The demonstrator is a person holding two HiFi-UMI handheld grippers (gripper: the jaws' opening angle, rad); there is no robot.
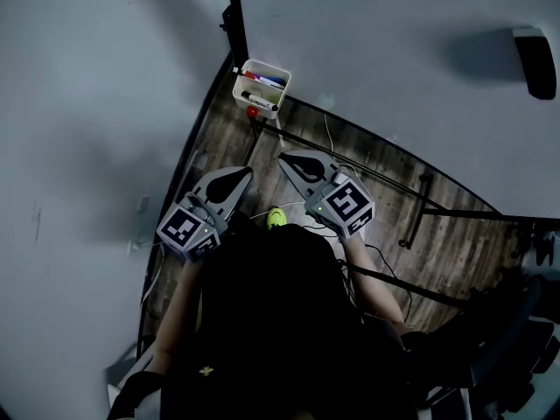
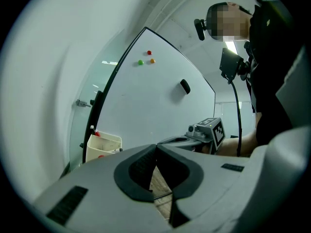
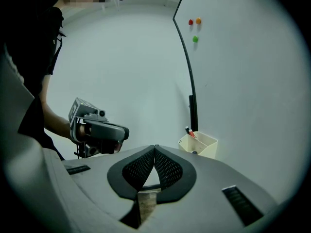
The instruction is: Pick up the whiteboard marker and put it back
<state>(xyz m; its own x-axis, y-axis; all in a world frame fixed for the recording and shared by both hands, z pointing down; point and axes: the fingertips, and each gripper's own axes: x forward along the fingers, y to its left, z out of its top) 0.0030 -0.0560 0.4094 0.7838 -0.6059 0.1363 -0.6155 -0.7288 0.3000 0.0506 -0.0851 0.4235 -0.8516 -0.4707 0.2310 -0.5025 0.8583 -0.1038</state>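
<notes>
The left hand-held gripper point(image 2: 156, 145) and right hand-held gripper point(image 3: 155, 147) are grey with black cross-hatched pads point(image 3: 167, 168). Their cubes point(image 1: 348, 202) bear black-and-white squares. Ahead of them a cream bin point(image 3: 208, 148) holds a red-tipped whiteboard marker point(image 3: 190, 132). The white whiteboard point(image 2: 146, 101) shows a red magnet point(image 2: 149, 52), a green magnet point(image 2: 140, 62) and an orange magnet point(image 2: 152, 60). Below them, the floor point(image 1: 385, 208) is dark wood-grain.

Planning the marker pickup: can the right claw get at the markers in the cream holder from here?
Probably yes: nothing stands between the right claw and the cream holder, and the markers poke from its open top. The shut claw must open first.
</notes>
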